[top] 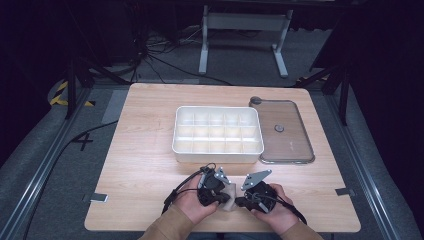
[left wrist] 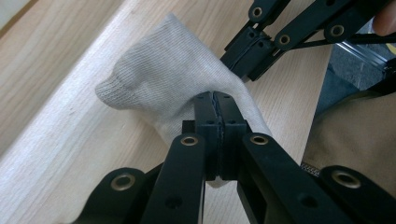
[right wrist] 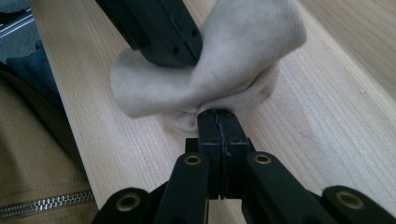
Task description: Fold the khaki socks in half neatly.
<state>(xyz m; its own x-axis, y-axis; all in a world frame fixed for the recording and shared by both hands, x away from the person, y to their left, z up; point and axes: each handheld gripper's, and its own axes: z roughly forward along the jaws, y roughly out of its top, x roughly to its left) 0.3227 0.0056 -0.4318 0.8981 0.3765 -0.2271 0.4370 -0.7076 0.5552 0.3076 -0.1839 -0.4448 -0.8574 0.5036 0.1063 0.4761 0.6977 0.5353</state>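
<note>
A small beige knitted sock (top: 230, 196) is bunched between both grippers near the table's front edge. In the left gripper view the sock (left wrist: 168, 74) is pinched at its near edge by my left gripper (left wrist: 216, 95), jaws pressed together on the fabric. The right gripper (left wrist: 243, 60) grips it from the far side there. In the right gripper view my right gripper (right wrist: 218, 114) is shut on the sock (right wrist: 233, 60) at its gathered lower edge, with the left gripper (right wrist: 159, 28) clamped on the upper fold. From above, the left gripper (top: 223, 197) and right gripper (top: 239, 200) meet at the sock.
A white divided organizer box (top: 218, 134) stands mid-table, its cells bare. Its clear lid (top: 282, 131) lies flat to the right. The wooden table (top: 145, 150) extends on all sides. A person's tan sleeves (top: 170, 227) enter from the bottom.
</note>
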